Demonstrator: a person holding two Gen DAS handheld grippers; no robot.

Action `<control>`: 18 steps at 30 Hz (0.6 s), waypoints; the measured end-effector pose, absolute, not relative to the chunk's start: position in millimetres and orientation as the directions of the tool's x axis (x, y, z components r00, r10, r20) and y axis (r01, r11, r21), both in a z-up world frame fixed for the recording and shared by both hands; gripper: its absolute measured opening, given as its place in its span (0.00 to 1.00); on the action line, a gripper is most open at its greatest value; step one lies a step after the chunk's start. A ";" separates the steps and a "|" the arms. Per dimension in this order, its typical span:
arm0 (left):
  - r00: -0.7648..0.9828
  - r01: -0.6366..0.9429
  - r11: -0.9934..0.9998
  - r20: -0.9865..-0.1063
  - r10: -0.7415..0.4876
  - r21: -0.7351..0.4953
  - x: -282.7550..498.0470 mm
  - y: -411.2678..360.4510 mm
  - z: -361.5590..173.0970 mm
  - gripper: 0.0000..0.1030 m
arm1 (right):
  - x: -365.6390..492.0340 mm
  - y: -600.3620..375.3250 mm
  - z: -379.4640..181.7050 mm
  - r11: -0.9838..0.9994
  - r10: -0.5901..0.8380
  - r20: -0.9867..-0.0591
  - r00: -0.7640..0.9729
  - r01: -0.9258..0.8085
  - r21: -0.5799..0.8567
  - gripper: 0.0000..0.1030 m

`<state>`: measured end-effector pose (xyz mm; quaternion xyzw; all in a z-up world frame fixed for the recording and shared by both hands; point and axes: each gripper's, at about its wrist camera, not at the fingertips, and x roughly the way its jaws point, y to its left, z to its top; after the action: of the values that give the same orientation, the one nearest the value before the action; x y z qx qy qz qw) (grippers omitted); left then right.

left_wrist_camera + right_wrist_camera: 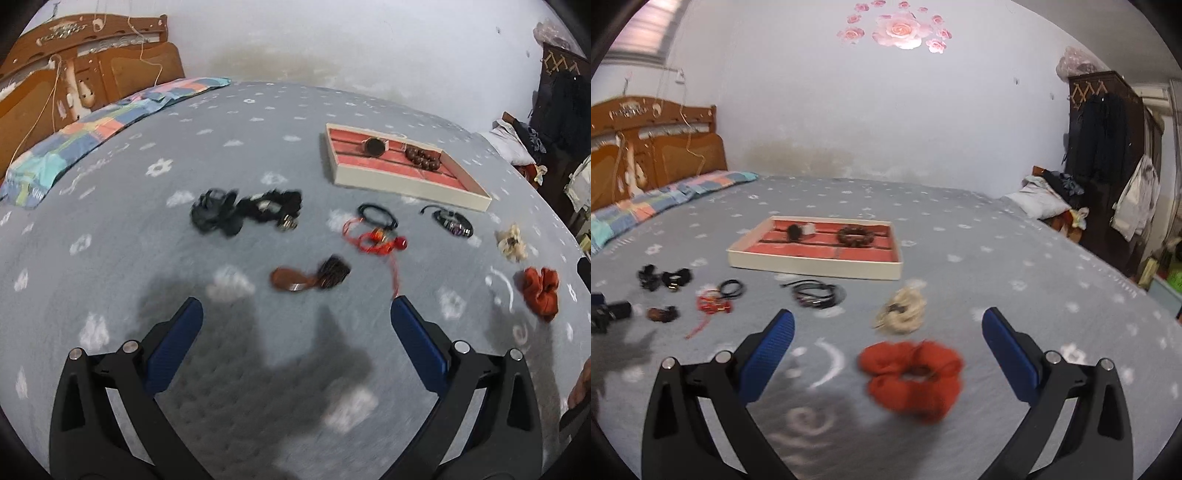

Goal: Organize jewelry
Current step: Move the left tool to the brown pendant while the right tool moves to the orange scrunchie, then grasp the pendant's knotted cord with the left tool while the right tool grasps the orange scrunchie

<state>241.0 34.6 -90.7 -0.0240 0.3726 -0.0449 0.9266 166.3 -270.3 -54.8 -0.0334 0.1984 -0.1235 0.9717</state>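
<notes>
Since the rust-orange fabric scrunchie (911, 377) looks soft and light, pinch its near puffy rim; right gripper (888, 325) and left gripper (297, 312) both gape, released.

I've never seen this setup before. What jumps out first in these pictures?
A white tray with a red lining sits mid-bed, already holding a watch and a brown bead bracelet. Nearer, an orange scrunchie lies just ahead of the open right gripper, a cream scrunchie behind it.

Grey bed (997, 266) carries tray (812, 264), red scrunchie (912, 376), cream scrunchie (903, 310), bracelets (818, 293).
</notes>
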 end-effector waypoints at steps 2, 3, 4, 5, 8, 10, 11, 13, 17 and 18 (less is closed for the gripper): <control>0.713 0.055 0.998 -0.698 -0.065 -0.037 253.9 23.0 -87.3 0.96 | 171.6 -278.4 -55.2 0.964 -0.266 -0.387 0.883 0.238 -0.120 0.96; 0.709 0.061 0.998 -0.702 -0.065 -0.031 259.3 18.9 -87.7 0.95 | 173.5 -281.9 -57.1 0.962 -0.274 -0.392 0.878 0.245 -0.122 0.96; 0.707 0.073 0.997 -0.703 -0.069 -0.024 264.8 13.7 -89.1 0.95 | 174.8 -284.2 -60.6 0.959 -0.282 -0.400 0.872 0.253 -0.124 0.96; 0.707 0.079 0.997 -0.704 -0.066 -0.014 268.6 9.8 -91.1 0.95 | 175.6 -285.5 -64.3 0.958 -0.287 -0.405 0.868 0.258 -0.125 0.96; 0.703 0.089 0.996 -0.710 -0.048 0.021 276.8 0.4 -101.5 0.95 | 176.4 -285.0 -78.1 0.960 -0.282 -0.426 0.860 0.250 -0.130 0.96; 0.693 0.109 0.994 -0.719 -0.055 0.028 278.3 -3.0 -110.3 0.90 | 179.9 -282.6 -84.9 0.963 -0.270 -0.449 0.852 0.232 -0.139 0.96; 0.690 0.115 0.993 -0.722 -0.057 0.031 278.7 -3.4 -113.0 0.87 | 181.0 -282.7 -86.2 0.963 -0.269 -0.454 0.850 0.230 -0.140 0.96; 0.682 0.129 0.991 -0.728 -0.070 0.025 280.3 -3.4 -116.9 0.83 | 184.3 -286.1 -88.5 0.965 -0.262 -0.467 0.845 0.230 -0.126 0.96; 0.662 0.138 0.990 -0.743 -0.102 -0.013 289.2 0.8 -123.3 0.71 | 191.8 -297.9 -97.2 0.962 -0.264 -0.508 0.820 0.258 -0.085 0.96; 0.652 0.143 0.990 -0.750 -0.109 -0.019 292.7 1.0 -126.3 0.62 | 194.2 -301.5 -100.6 0.960 -0.267 -0.525 0.808 0.269 -0.074 0.96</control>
<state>292.7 1.0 -126.3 0.0209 0.4112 -0.0693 0.9087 194.2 -301.5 -100.6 0.0022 0.2757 -0.1409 0.9508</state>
